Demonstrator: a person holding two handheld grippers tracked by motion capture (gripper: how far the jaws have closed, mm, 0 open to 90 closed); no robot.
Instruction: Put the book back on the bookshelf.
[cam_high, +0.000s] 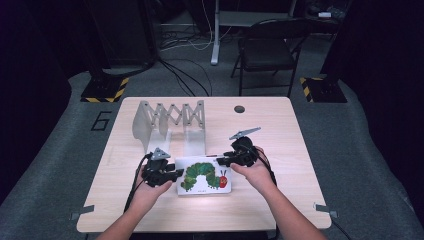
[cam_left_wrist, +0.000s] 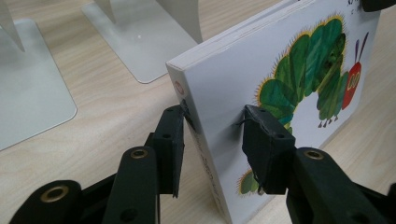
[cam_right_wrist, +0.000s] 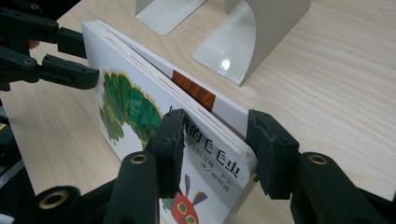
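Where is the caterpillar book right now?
In the high view the caterpillar book is near the middle of the table, just in front of the metal bookends, with the left gripper and right gripper at its two ends.

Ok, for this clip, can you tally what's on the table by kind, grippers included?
Picture book: 1
Grey expanding book rack: 1
Handheld grippers: 2, left gripper, right gripper
Total: 4
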